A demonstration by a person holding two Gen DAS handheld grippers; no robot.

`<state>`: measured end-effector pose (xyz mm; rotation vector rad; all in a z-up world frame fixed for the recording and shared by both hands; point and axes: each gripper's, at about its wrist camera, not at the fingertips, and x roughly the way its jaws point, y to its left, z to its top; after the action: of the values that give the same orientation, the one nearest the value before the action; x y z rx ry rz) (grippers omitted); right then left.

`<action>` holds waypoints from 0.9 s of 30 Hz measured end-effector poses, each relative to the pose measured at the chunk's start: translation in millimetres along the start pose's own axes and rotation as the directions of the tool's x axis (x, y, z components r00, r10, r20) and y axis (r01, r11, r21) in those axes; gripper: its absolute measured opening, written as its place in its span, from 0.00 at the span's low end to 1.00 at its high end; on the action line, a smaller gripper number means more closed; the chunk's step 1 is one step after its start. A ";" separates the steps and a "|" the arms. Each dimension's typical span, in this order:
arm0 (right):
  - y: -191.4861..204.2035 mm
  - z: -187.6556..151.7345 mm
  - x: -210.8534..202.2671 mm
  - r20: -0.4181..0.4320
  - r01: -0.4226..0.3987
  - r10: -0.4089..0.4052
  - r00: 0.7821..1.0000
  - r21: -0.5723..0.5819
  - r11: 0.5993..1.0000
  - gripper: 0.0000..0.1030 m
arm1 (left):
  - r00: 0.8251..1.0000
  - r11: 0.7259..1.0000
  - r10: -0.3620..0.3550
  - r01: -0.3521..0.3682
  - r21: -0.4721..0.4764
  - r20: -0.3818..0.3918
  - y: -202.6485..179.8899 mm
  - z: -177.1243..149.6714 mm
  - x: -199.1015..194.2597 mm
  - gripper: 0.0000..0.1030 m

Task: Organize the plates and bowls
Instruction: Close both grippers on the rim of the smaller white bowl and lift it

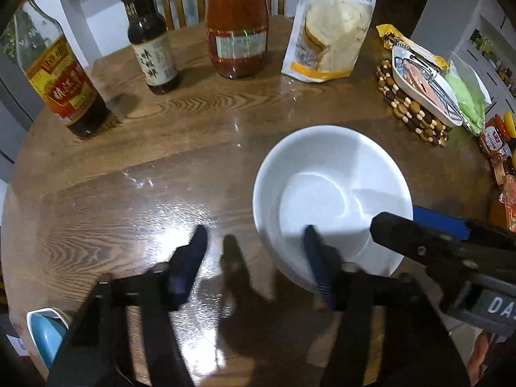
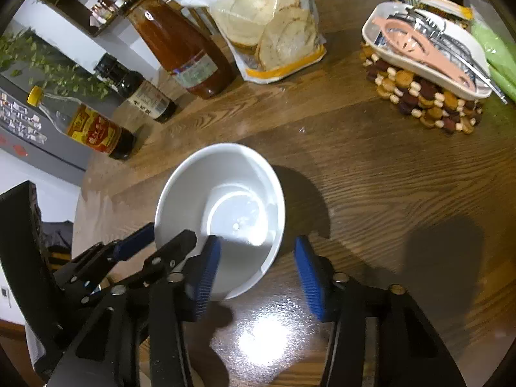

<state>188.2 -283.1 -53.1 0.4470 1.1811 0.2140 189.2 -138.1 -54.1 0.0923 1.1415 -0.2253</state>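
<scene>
A white bowl (image 1: pixel 332 193) stands upright on the round wooden table (image 1: pixel 161 167); it also shows in the right wrist view (image 2: pixel 222 213). My left gripper (image 1: pixel 254 258) is open, its jaws astride the bowl's near left rim, one finger inside the bowl and one outside. My right gripper (image 2: pixel 258 274) is open around the bowl's near right rim, its left finger (image 2: pixel 206 277) inside the bowl. The right gripper also shows in the left wrist view (image 1: pixel 419 238) at the bowl's right edge. Neither gripper is closed on the bowl.
At the back stand a vinegar bottle (image 1: pixel 61 87), a dark sauce bottle (image 1: pixel 151 42), a red sauce bottle (image 1: pixel 238 22) and a flour bag (image 1: pixel 332 25). A white dish with utensils (image 1: pixel 422 87) sits on a beaded trivet (image 1: pixel 409 109). Snack packets (image 1: pixel 503 174) lie right. A blue bowl (image 1: pixel 45 332) shows lower left.
</scene>
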 end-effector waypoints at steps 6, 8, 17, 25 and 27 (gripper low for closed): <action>2.9 2.3 2.1 -0.004 0.014 -0.014 1.000 -0.035 0.999 0.24 | 1.000 1.000 -0.014 0.014 0.008 -0.002 -4.6 -0.4 3.9 0.28; 3.3 3.0 2.9 -0.003 0.017 -0.017 1.000 -0.040 0.999 0.24 | 1.000 1.000 -0.021 0.021 0.011 -0.004 -6.3 -0.4 4.0 0.22; 10.4 -1.6 -10.8 0.032 0.027 -0.024 0.999 -0.075 0.997 0.22 | 1.000 1.000 -0.004 0.003 0.026 0.021 -10.8 0.5 0.2 0.19; 18.2 -20.3 -44.4 0.097 0.006 0.004 0.995 -0.095 0.995 0.22 | 0.994 0.998 0.018 -0.025 0.061 0.109 -18.0 -4.5 -35.5 0.19; 21.3 -29.3 -54.4 0.118 0.009 0.003 0.993 -0.105 0.994 0.22 | 0.992 0.997 0.022 -0.031 0.068 0.127 -20.8 -8.1 -44.2 0.19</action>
<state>142.3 -278.8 -6.8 0.3599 1.0492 0.2431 159.8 -151.0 -16.5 0.1524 1.0058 -0.2440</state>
